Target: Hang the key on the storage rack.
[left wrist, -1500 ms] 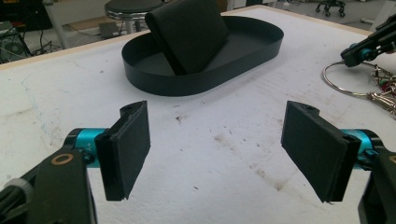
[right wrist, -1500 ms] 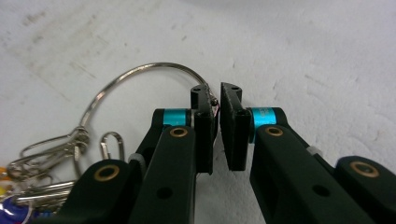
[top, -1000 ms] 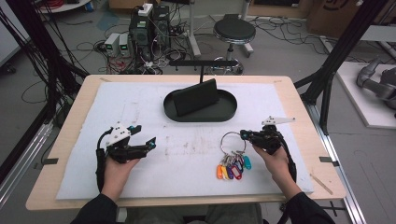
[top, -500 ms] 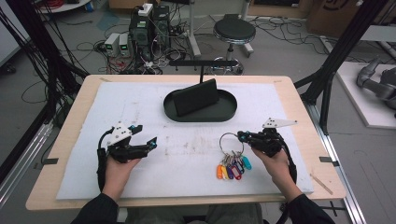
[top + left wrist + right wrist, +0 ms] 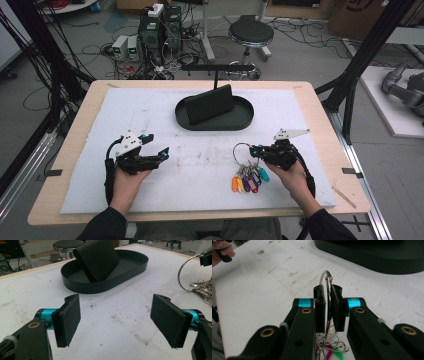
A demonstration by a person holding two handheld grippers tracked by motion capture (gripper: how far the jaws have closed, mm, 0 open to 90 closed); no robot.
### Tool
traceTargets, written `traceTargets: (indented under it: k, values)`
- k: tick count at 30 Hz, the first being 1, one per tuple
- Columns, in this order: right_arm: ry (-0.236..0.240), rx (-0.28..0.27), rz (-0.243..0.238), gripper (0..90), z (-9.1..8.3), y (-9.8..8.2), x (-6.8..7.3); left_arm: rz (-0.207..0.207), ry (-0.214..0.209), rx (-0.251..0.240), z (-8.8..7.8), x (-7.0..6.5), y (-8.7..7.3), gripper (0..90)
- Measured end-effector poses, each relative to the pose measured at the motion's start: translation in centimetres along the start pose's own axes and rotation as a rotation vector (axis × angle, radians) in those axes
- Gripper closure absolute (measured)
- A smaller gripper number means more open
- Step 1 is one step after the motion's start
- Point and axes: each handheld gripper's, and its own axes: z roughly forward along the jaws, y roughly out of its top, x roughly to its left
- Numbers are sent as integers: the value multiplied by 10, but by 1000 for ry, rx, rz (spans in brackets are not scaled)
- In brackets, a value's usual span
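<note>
A large metal key ring [image 5: 242, 149] with several keys and coloured tags [image 5: 247, 181] lies on the white mat, right of centre. My right gripper [image 5: 254, 149] is shut on the ring [image 5: 325, 275], which stands upright between its pads [image 5: 320, 307], and the tags [image 5: 332, 350] hang below the jaws. My left gripper [image 5: 156, 143] hovers low over the mat's left side. It [image 5: 116, 317] stands open with nothing between its pads. In the left gripper view the ring [image 5: 183, 272] is at the far right.
A black oval tray [image 5: 245, 117] holding a tilted black slab [image 5: 209, 104] sits at the mat's far centre, ahead of both grippers [image 5: 105, 286] [image 5: 372, 260]. The mat [image 5: 200, 165] between the hands is bare and scuffed. The wooden table edge [image 5: 322, 125] runs along the right.
My right gripper has edged slightly left with the ring in its jaws. The left hand has stayed where it was.
</note>
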Motion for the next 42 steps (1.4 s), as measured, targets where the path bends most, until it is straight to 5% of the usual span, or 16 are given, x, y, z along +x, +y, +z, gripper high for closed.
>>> traceTargets:
  k: [19, 42]
  values:
    - [5, -63, -20, 878, -12, 8, 1, -1, -9, -2, 0, 0, 0, 244]
    - [22, -149, -57, 880, -35, 38, -5, -17, -19, -10, -1, 3, -1, 243]
